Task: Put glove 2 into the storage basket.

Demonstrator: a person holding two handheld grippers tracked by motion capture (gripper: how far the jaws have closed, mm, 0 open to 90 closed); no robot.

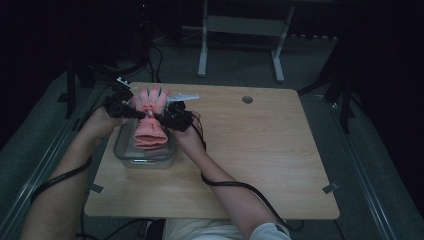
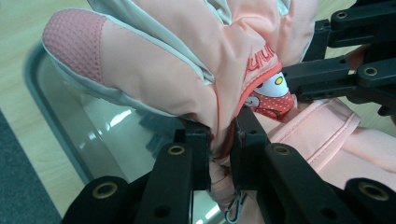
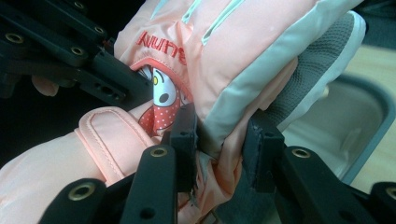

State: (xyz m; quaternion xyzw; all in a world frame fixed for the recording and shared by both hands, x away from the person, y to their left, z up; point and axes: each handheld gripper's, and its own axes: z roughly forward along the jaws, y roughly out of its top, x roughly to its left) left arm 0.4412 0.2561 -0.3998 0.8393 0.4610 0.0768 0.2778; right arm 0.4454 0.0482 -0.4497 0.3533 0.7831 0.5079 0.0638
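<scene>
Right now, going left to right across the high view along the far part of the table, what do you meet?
Left gripper → pink glove, pinched from both sides above the clear container → right gripper → round hole in the tabletop.

High view dim, corners near black, tabletop (image 1: 260, 150) moderately lit. Both gripper views brighter; near jaws soft; glare on container (image 2: 107, 135) wall.

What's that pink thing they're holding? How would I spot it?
Look at the wooden table, then its far left corner, where a clear container sits. Above it, the left claw and right claw pinch a padded salmon-pink glove with grey trim and a cartoon face patch.
</scene>
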